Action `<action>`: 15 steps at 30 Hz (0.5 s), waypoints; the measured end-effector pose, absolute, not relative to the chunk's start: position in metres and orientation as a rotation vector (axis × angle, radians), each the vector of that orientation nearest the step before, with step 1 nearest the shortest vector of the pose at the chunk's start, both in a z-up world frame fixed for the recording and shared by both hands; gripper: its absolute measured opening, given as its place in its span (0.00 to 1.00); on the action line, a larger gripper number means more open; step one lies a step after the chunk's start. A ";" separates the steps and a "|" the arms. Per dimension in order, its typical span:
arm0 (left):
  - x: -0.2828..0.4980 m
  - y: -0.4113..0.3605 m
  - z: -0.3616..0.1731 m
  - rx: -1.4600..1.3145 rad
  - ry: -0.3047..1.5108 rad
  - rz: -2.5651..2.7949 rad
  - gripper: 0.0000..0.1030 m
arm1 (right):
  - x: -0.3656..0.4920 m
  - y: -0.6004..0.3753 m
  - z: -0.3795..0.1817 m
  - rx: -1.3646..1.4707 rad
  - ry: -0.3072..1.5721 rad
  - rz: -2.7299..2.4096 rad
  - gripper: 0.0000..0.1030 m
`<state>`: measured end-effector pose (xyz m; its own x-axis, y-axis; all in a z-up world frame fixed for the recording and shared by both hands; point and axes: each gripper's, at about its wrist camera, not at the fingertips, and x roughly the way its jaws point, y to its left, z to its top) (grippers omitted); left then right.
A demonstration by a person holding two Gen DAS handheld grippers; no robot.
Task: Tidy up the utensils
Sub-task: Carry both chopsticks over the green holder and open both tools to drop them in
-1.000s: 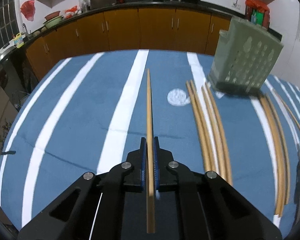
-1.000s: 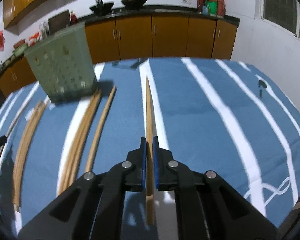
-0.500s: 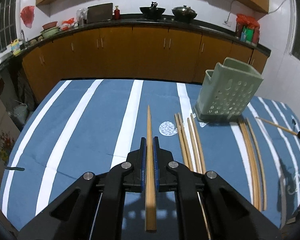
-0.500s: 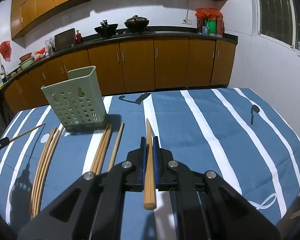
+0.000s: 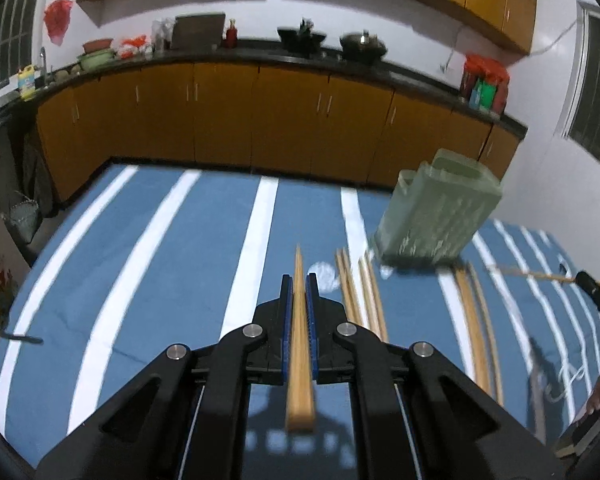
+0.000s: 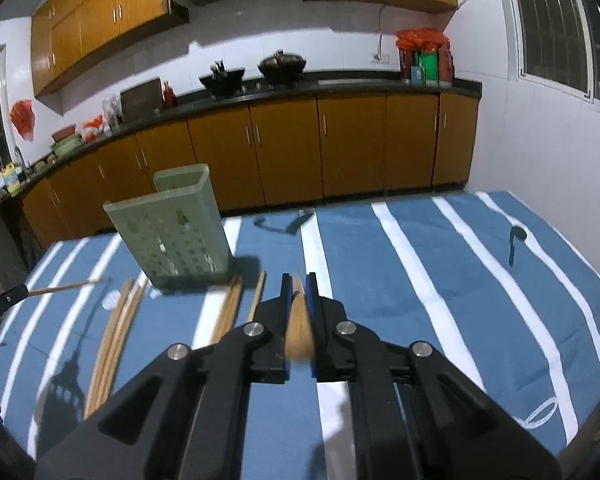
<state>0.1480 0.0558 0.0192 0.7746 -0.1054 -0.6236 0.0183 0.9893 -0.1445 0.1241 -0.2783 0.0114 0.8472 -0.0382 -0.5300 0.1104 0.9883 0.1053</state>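
We lift chopsticks above the striped desk [image 5: 148, 264].
Left hand-held gripper [image 5: 299, 280] clamps one chopstick [image 5: 299, 344]; right hand-held gripper [image 6: 299, 280] clamps another chopstick [image 6: 298, 332]; green holder [image 6: 176, 232] at ten o'clock.

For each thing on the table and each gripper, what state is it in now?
Left gripper: shut on a chopstick, held off the table.
Right gripper: shut on a second chopstick, also lifted.
Green holder: upright on the tablecloth, no chopsticks visible inside.
Loose chopsticks: lying flat beside the holder.
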 end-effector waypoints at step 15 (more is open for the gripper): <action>0.159 0.033 0.149 -0.101 0.392 -0.103 0.07 | 0.128 -0.271 0.145 0.159 0.233 0.010 0.08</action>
